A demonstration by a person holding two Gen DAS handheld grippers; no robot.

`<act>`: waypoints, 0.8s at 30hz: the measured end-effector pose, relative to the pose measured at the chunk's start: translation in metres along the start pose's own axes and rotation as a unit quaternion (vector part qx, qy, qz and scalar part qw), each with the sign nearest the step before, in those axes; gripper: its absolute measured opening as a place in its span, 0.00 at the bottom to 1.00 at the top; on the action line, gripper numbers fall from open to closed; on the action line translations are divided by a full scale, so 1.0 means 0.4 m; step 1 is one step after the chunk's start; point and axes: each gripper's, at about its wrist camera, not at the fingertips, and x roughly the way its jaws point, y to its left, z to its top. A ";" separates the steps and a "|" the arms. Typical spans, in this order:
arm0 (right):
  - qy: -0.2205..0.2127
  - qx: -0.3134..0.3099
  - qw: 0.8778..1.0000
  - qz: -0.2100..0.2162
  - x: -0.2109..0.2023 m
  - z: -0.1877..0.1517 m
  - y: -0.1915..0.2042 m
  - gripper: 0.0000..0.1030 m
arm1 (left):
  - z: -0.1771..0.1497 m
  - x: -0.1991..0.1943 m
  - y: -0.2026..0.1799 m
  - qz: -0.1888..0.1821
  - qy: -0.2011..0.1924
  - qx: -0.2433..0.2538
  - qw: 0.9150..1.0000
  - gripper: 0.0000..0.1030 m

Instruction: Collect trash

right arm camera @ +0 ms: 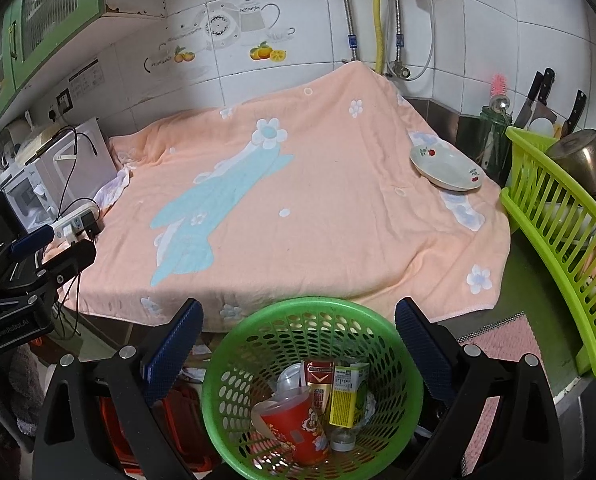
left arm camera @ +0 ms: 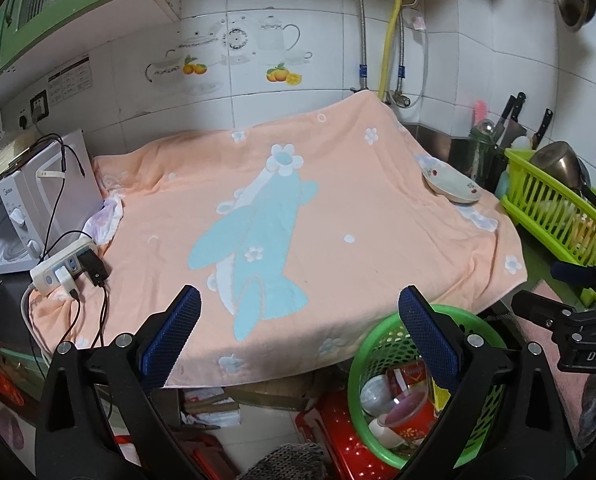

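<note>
Right view alone shows yellow carton [right arm camera: 344, 396] in green basket [right arm camera: 258, 320] (below), both hand-held grippers [left arm camera: 298, 334] [right arm camera: 298, 340] wide, empty.

Both views are evenly, softly lit from above, with only mild shadow under the front hem of the orange towel [left arm camera: 298, 208] toward 6 o'clock. Strong fisheye bending curves the wall tiles [right arm camera: 478, 40], and black vignette fills the corners at 2 and 10 o'clock. Focus is fairly sharp centrally, softening slightly at the rim.
</note>
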 end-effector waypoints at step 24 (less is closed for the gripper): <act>-0.012 0.008 1.000 0.002 -0.009 0.017 -0.012 0.91 | 0.000 0.017 0.005 0.011 0.005 -0.015 1.000 0.95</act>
